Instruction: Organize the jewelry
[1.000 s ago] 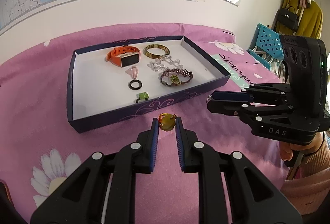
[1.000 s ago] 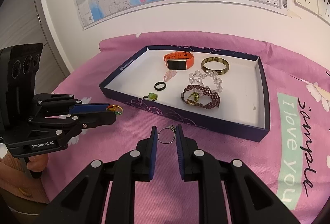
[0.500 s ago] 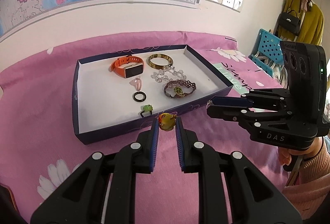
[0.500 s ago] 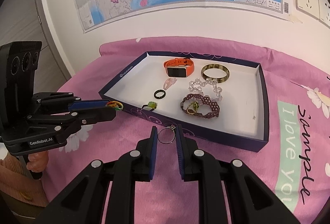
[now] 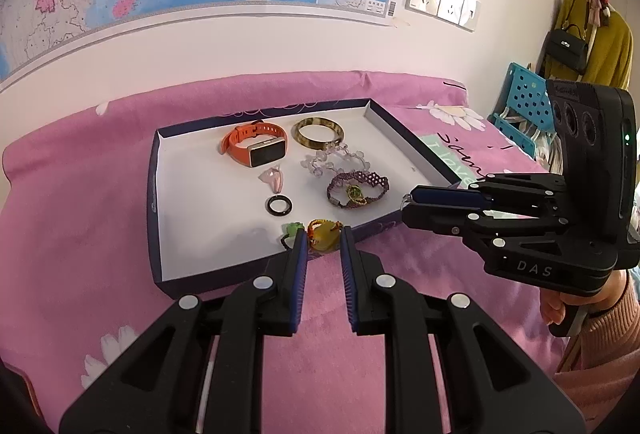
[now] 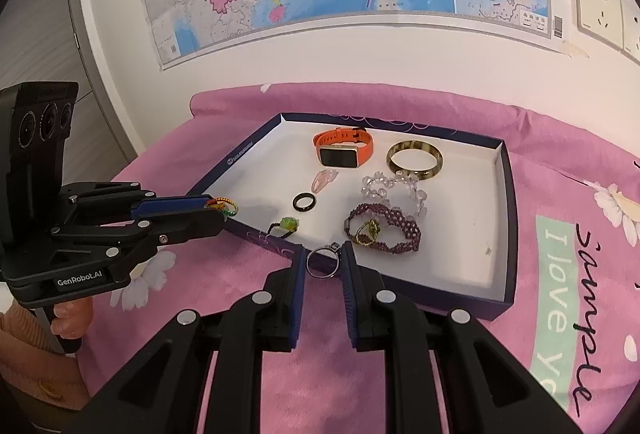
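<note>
While both grippers advance from bedspread toward tray (image 5: 154, 194) over last second: left gripper (image 5: 323, 240) clenched on yellow ring (image 5: 323, 232), now at tray's near edge; right gripper (image 6: 323, 261) clenched on silver ring (image 6: 322, 263), also at near edge. Both rings close to drop-off beside green ring (image 6: 289, 223).

your left gripper (image 5: 323, 240) is held level and pointing forward, its two blue-padded fingers (image 5: 300, 258) nearly parallel with a narrow gap, pinched on a small piece right at the tips. your right gripper (image 6: 323, 261) sits in the same pose, pads closed on something thin between the tips. each one shows in the other's view, off to the side of the jaws. your bare fingers (image 6: 70, 318) wrap the left handle below the body; your right hand (image 5: 576, 298) does likewise, sleeve at the wrist.
</note>
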{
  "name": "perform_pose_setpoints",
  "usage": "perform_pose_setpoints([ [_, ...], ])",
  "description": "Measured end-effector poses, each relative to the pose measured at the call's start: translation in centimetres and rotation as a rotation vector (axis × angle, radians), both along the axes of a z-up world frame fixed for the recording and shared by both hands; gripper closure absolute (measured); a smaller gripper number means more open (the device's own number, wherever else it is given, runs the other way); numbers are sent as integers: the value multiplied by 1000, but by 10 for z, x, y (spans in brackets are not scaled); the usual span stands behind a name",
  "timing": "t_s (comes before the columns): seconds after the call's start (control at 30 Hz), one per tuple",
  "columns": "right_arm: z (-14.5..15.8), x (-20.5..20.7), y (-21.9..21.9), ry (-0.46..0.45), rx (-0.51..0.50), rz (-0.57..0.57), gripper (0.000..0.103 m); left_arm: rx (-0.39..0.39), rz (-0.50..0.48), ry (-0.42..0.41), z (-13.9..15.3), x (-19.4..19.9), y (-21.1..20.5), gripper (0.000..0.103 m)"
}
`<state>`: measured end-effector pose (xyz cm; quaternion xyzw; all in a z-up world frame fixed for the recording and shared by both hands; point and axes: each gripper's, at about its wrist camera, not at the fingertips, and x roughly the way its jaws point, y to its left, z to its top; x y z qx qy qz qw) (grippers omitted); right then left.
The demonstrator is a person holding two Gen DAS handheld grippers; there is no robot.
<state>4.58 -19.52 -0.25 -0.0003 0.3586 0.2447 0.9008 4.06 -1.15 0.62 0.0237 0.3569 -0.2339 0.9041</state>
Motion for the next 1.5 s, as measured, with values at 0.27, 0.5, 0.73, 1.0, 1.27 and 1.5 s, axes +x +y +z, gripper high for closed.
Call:
perform_pose_setpoints([
  [0.27, 2, 8, -3, -7, 5, 0, 87, 6, 8, -3, 1, 5, -3, 86],
  [0.5, 4, 14, -4, -12, -1, -4, 87, 10, 21, 3, 0, 11, -5, 86],
  [0.73, 4, 19, -4, -11, -1, -9, 87, 12, 31, 8, 0, 17, -5, 86],
  [1.0, 3, 30, -4, -3, 0, -13, 87, 12, 36, 9, -1, 24, -6, 86],
  [1.27, 3, 33, -3, -4, -3, -17, 87, 18, 40, 12, -2, 29, -8, 86],
  [1.5, 2, 37, -3, 1, -5, -22, 87, 23, 44, 13, -3, 33, -9, 86],
])
